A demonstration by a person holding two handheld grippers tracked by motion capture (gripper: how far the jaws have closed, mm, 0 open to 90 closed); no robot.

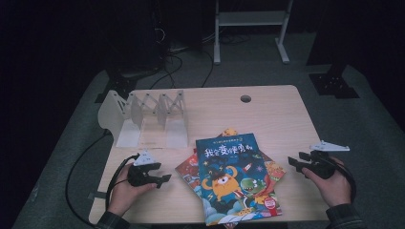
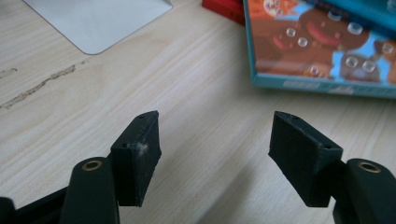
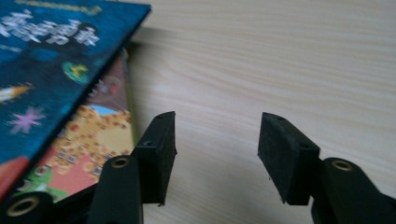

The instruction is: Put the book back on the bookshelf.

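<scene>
The high view is dimly lit, its surroundings lost in darkness. The tabletop [image 1: 282,119] is evenly lit in both gripper views, with far edges softly blurred.

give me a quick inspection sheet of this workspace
surface: light wooden table, a scuff mark near the left gripper
job's things: stack of picture books, blue one on top, skewed; white folding book rack behind, empty
clutter: nothing seen
grippers: left gripper and right gripper open, empty, flanking the books
cables: black cable loops off the table's left edge; more on the floor behind
surroundings: dark room, grey floor, white metal stand
</scene>
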